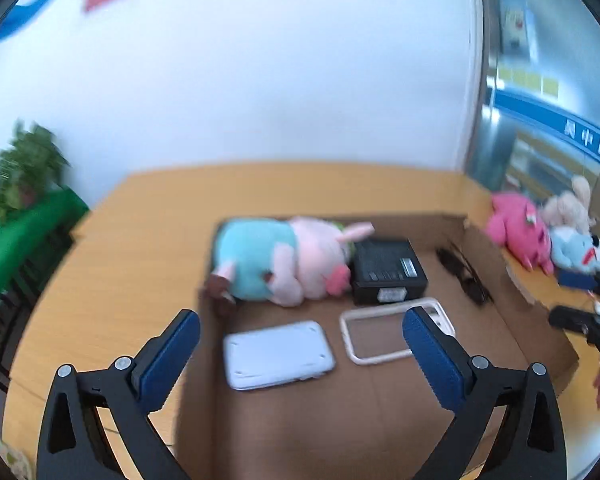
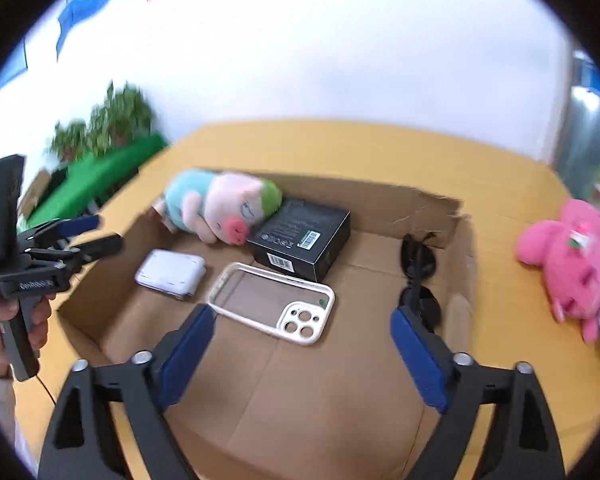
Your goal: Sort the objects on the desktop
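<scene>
An open cardboard box [image 1: 340, 400] [image 2: 380, 204] lies on a wooden desk [image 1: 120, 248]. Inside it are a teal and pink plush pig [image 1: 280, 260] [image 2: 220, 204], a black carton [image 1: 388, 270] [image 2: 304, 236], a white phone case [image 1: 380, 338] [image 2: 300, 322], a flat white device [image 1: 278, 354] [image 2: 170, 274] and dark sunglasses [image 1: 464, 276] [image 2: 418, 260]. My left gripper [image 1: 302, 316] hovers open over the box's near left part, holding nothing; a hand holds it at the left edge [image 2: 80, 236] of the right wrist view. My right gripper [image 2: 303, 313] is open and empty above the phone case.
On the desk right of the box lie a bright pink plush [image 1: 516, 228] [image 2: 568, 256], a beige plush [image 1: 568, 204] and a light blue plush [image 1: 576, 250]. Potted plants [image 2: 112, 120] and a green cloth [image 2: 96, 176] stand beyond the desk's left edge. A white wall is behind.
</scene>
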`<state>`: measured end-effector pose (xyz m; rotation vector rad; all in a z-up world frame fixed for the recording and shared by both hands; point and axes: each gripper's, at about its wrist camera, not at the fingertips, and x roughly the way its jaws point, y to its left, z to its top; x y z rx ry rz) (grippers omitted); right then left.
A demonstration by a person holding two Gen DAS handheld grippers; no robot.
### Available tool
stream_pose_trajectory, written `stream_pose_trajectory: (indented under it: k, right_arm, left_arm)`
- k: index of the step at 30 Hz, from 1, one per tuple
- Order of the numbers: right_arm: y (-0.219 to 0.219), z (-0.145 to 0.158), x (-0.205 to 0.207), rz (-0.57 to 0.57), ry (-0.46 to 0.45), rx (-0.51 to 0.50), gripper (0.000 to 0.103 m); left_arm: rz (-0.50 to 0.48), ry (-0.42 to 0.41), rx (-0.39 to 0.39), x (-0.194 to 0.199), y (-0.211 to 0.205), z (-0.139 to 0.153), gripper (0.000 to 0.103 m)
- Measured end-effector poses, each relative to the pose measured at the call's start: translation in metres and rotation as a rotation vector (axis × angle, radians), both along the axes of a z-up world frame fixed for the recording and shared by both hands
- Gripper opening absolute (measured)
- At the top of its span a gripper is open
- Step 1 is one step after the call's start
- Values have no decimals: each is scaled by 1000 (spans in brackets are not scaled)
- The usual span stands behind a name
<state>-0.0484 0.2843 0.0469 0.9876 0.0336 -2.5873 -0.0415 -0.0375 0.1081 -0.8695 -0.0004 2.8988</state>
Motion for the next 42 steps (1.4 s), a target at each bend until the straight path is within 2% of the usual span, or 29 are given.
stream_pose_trajectory:
  k: [3,7,9,13,17,25,42]
  right_arm:
    - [0,-25,18,-82,-11,-9,103]
    - [-6,-67,25,-143,-69,4,103]
    - [-14,-73,32,-159,-28,50,103]
    - [-18,-76,34,-177,52,45,103]
    - [-17,-84,40,-171,105,38,103]
    - [-17,-89,54,-184,221,19,103]
    - [-17,-89,56,-187,220,20,103]
  left_arm:
    - [49,88,-15,33,-10,-12,103]
    - [102,153,-31,56,-11,-37,103]
    - [106,150,-25,61,-10,-54,103]
    - [128,98,-40,58,-6,-80,103]
    - [182,114,-123,59,1,-98,103]
    - [187,105,-136,59,2,-97,103]
    - [187,103,-137,61,3,-97,103]
